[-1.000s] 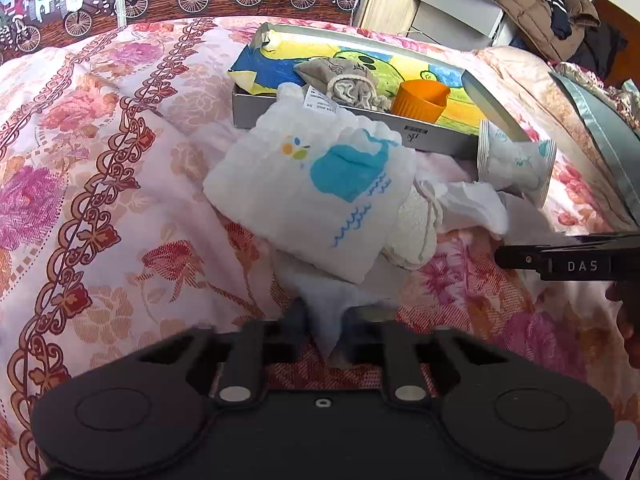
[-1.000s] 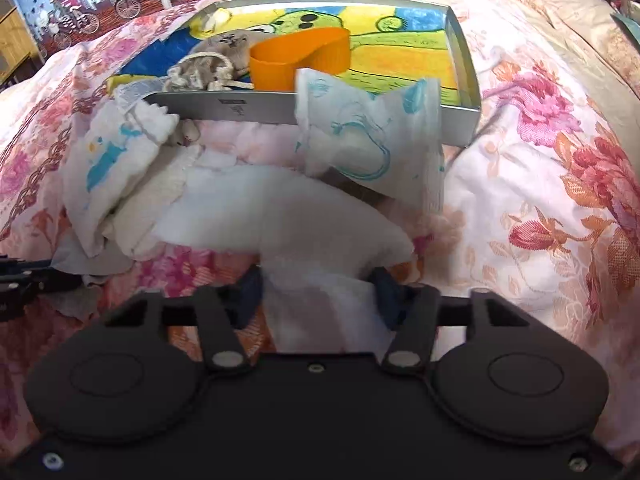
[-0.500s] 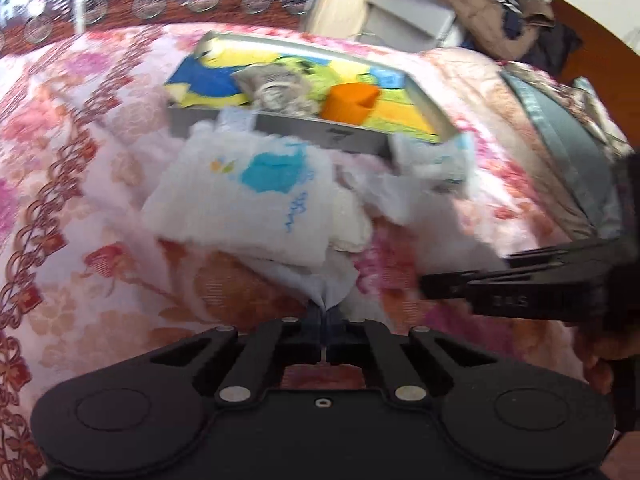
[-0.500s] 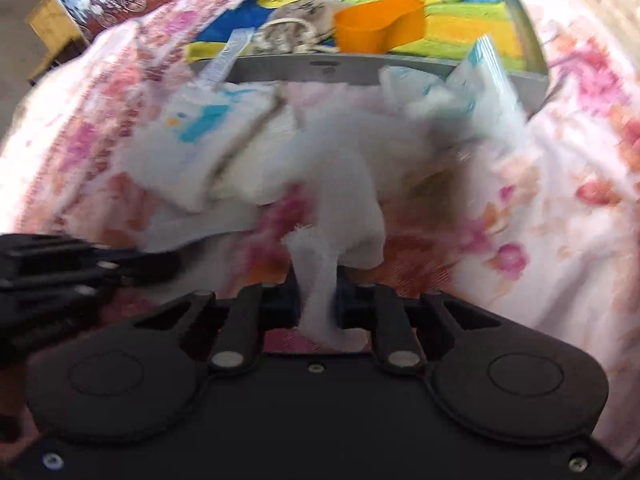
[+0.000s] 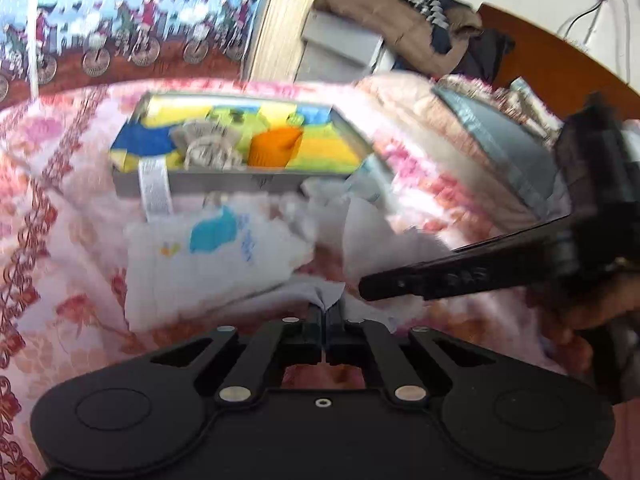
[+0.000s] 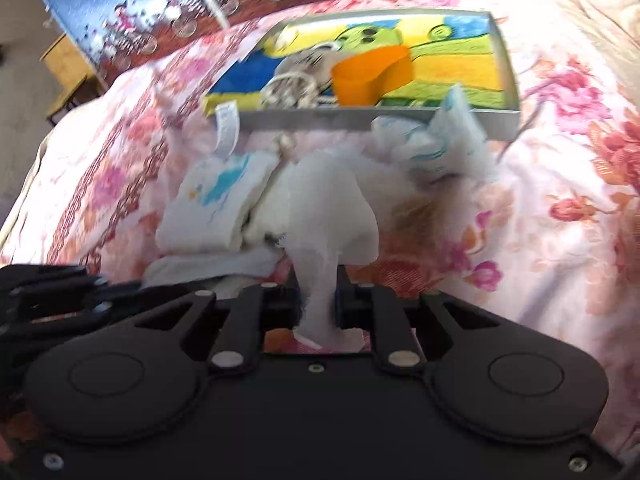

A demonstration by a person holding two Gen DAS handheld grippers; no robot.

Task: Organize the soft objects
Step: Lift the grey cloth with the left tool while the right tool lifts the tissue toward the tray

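Observation:
My left gripper (image 5: 325, 312) is shut on the corner of a thin pale cloth (image 5: 280, 294) that lies under a folded white whale-print cloth (image 5: 212, 248). My right gripper (image 6: 320, 300) is shut on a bunched white cloth (image 6: 332, 208) that rises off the bedspread. The whale-print cloth (image 6: 216, 200) lies to its left. Whether both grippers hold one piece I cannot tell. In the left wrist view the right gripper (image 5: 460, 276) reaches in from the right, held by a hand (image 5: 580, 320). The left gripper (image 6: 48, 292) shows at the left edge of the right wrist view.
A grey tray (image 6: 360, 122) with a colourful liner sits farther back on the floral bedspread (image 6: 560, 200), holding an orange cup (image 6: 372, 74) and a grey drawstring pouch (image 5: 208, 144). A white-and-blue packet (image 6: 440, 140) leans on its front wall. Clothes pile (image 5: 420, 28) behind the bed.
Both grippers have closed on cloth and risen, drawing it up off the bedspread. The right gripper has moved closer to the left one.

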